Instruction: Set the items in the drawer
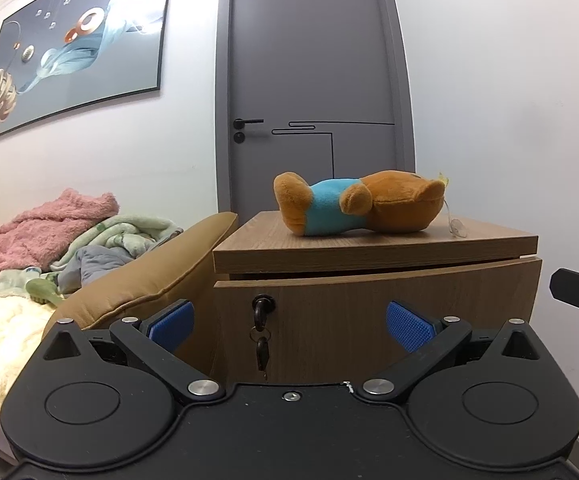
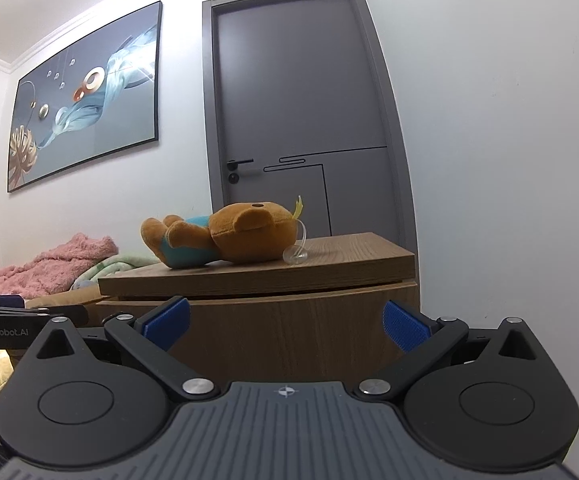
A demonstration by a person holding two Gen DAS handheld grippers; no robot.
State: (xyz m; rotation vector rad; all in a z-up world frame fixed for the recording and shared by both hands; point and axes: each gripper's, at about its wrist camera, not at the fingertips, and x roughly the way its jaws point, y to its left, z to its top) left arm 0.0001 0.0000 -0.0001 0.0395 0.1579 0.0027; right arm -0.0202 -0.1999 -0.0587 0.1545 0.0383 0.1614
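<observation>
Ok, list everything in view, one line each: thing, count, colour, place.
plush bear: 1, brown with blue shirt, lying on the cabinet top
suction cup: 1, clear, beside the bear's head
cabinet: 1, wood, by the door
keys: 2, dark, one in the drawer lock, one hanging
door: 1, grey, shut
picture: 1, blue-grey, left wall
blankets: several, pink, green, yellow, on the bed
left gripper: 1, black with blue pads, open
right gripper: 1, same, open

Key [image 1: 262, 322] juts from drawer front [image 1: 369, 312]; plush [image 1: 353, 204] above.
</observation>
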